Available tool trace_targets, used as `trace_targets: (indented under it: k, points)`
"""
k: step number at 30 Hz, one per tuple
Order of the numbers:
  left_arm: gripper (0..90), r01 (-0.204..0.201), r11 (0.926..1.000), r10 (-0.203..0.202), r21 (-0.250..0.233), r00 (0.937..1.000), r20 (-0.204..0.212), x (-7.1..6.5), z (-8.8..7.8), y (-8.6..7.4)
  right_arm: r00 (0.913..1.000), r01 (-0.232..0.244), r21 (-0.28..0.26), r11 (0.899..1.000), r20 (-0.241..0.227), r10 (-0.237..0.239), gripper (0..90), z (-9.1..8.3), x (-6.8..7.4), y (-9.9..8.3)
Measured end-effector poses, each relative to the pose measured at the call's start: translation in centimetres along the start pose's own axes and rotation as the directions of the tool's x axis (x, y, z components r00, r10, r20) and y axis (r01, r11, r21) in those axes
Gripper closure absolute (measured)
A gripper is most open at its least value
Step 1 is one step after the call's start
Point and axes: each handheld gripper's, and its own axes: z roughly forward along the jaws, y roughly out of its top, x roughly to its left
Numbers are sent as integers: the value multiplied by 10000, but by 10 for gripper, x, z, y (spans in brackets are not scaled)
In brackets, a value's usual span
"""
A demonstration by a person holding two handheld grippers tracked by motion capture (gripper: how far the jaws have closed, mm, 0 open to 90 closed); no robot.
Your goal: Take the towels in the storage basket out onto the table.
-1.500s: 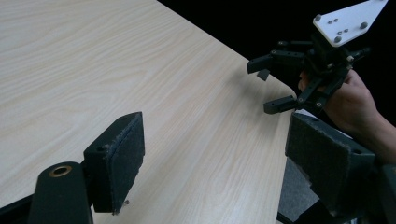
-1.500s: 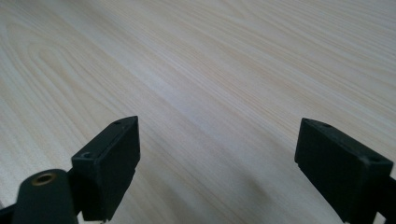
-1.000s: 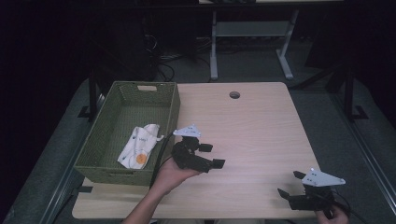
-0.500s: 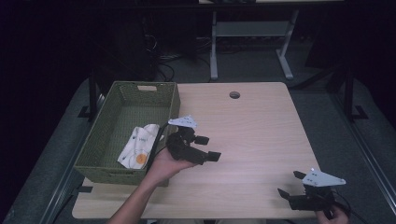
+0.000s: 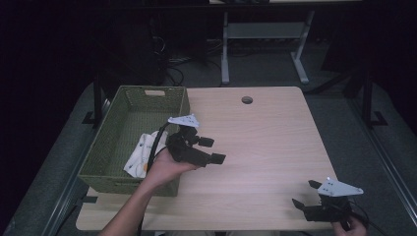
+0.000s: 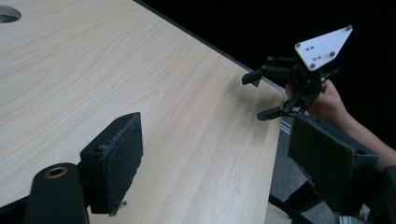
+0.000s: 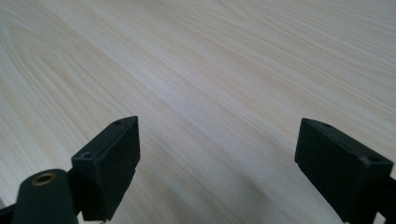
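Left gripper (image 5: 209, 150), jaws spread wide with nothing between them, held just beside the right wall of the green basket (image 5: 110, 142), pointing away from it across the bare wooden table (image 5: 265, 137). Right gripper (image 5: 307, 194), jaws likewise apart and holding nothing, well away from the basket, at the table's near right corner. White packet with orange print (image 5: 140, 155) lying crumpled on the basket floor, close against the right wall and just beside the hand carrying the left gripper; the only loose item near either tool, so taken as the thing of the work in hand.

Risks, as judged from this arrangement: jaws turned away from the packet, hence a needed swing over the basket wall, with a chance of catching the rim or nudging the light basket along the table. Packet limp and flat, hence a likely slip or partial pinch from a shallow close.
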Motion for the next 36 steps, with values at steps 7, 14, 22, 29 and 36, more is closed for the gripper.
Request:
trace_targets:
  k: [7, 14, 22, 29, 36]
  points:
    - [185, 184, 9998, -185, -118, 9998, -80, 7, -14, 4, 10000, -2, 9, 10000, -8, 2, 138, 0, 0, 0]
    - [185, 297, 9995, -299, -105, 9994, -158, 18, -28, 3, 10000, -22, 9, 10000, -39, 22, 139, 0, 1, 1]
    - [185, 693, 9971, -691, -327, 9976, 61, 34, -47, -2, 10000, 22, 32, 10000, -15, -22, 139, 0, 1, 1]
    - [187, 1050, 9925, -1048, -619, 9945, 68, 51, -64, -14, 10000, 35, 23, 10000, -1, -35, 139, 0, 1, 1]
    - [187, 1506, 9852, -1527, -823, 9881, -196, 70, -81, -27, 10000, 45, 23, 10000, 6, -45, 139, 0, 1, 1]
